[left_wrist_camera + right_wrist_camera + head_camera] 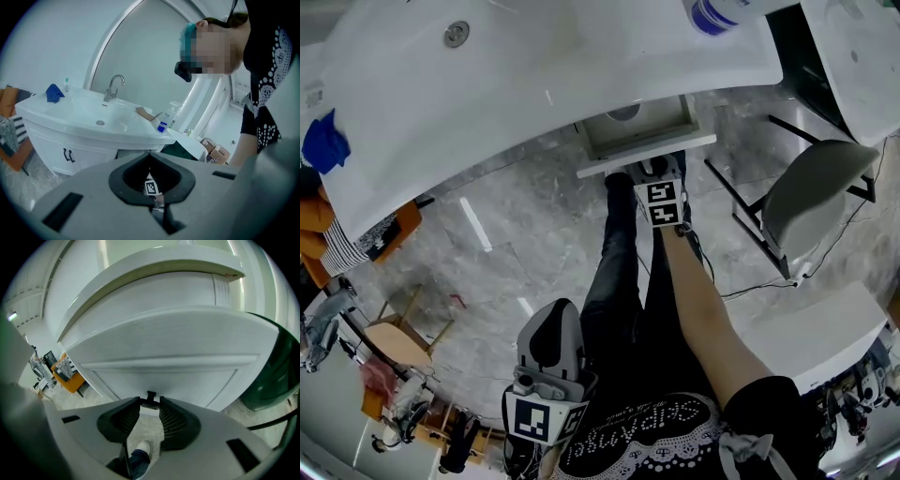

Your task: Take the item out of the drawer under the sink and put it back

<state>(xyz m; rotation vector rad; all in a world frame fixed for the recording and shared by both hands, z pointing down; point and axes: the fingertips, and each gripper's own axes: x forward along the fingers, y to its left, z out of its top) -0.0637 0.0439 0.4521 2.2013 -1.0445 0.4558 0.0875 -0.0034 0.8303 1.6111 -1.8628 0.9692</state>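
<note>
Under the white sink counter (525,84) a white drawer (645,148) stands pulled out a little. Something grey and round (624,112) lies in it, half hidden by the counter. My right gripper (652,171) is at the drawer front. In the right gripper view its ribbed pads (169,418) close on the small black drawer handle (151,400). My left gripper (555,328) hangs low beside the person's legs, far from the drawer. Its jaws are shut and hold nothing (150,154).
A grey chair (814,192) stands right of the vanity, with cables on the floor near it. A blue cloth (325,141), a faucet (114,86) and a blue-labelled bottle (712,13) are on the counter. An orange stool (394,230) stands at the left.
</note>
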